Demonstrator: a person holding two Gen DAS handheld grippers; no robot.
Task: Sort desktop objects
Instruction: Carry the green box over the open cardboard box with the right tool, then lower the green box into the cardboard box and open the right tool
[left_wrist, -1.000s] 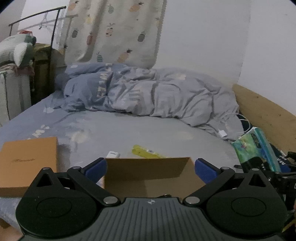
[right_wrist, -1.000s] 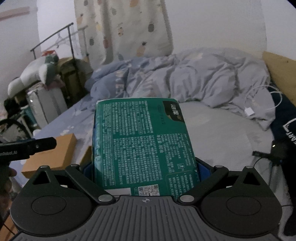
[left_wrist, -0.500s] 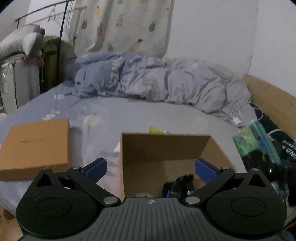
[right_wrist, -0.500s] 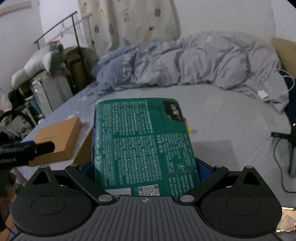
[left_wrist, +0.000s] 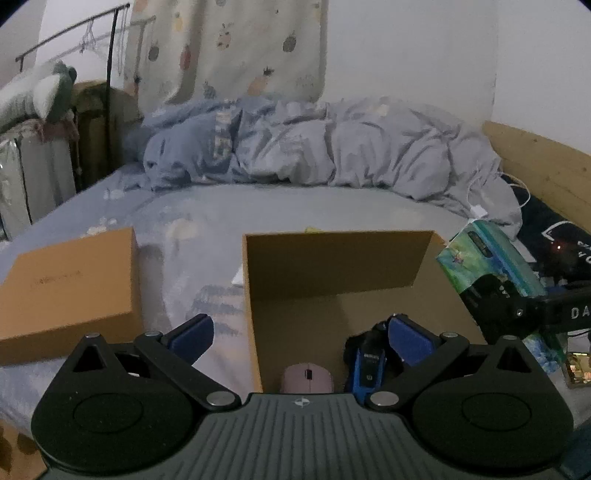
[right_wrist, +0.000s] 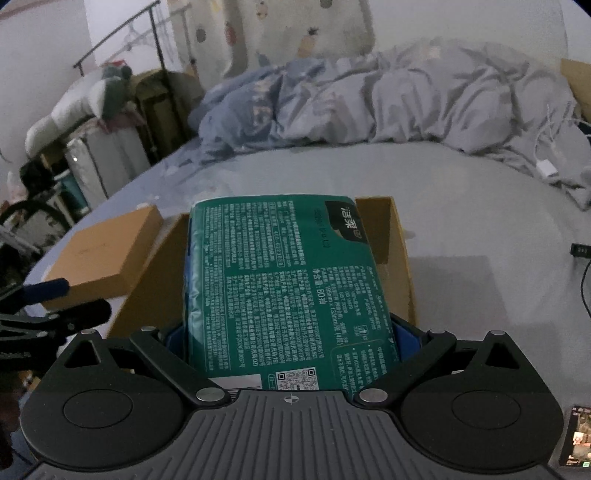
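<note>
An open cardboard box (left_wrist: 332, 266) stands on the bed. Inside it lie a pink mouse (left_wrist: 308, 374) and a blue-and-black gadget (left_wrist: 369, 363). My left gripper (left_wrist: 301, 334) is open and hangs over the box's near left side, one finger outside the left wall and one inside. My right gripper (right_wrist: 291, 336) is shut on a green tissue pack (right_wrist: 288, 288), which it holds over the box (right_wrist: 397, 258). In the left wrist view the same tissue pack (left_wrist: 476, 254) shows at the box's right edge.
A flat tan box (left_wrist: 70, 280) lies left of the open box. A rumpled grey duvet (left_wrist: 314, 147) fills the back of the bed, with a white charger (left_wrist: 478, 211) and a wooden headboard (left_wrist: 535, 166) at the right. A lit phone (right_wrist: 576, 439) lies at the lower right.
Both grippers have moved forward and tipped down toward the open box. Its inside with the mouse has come into view, and the tissue pack now hangs over it.
</note>
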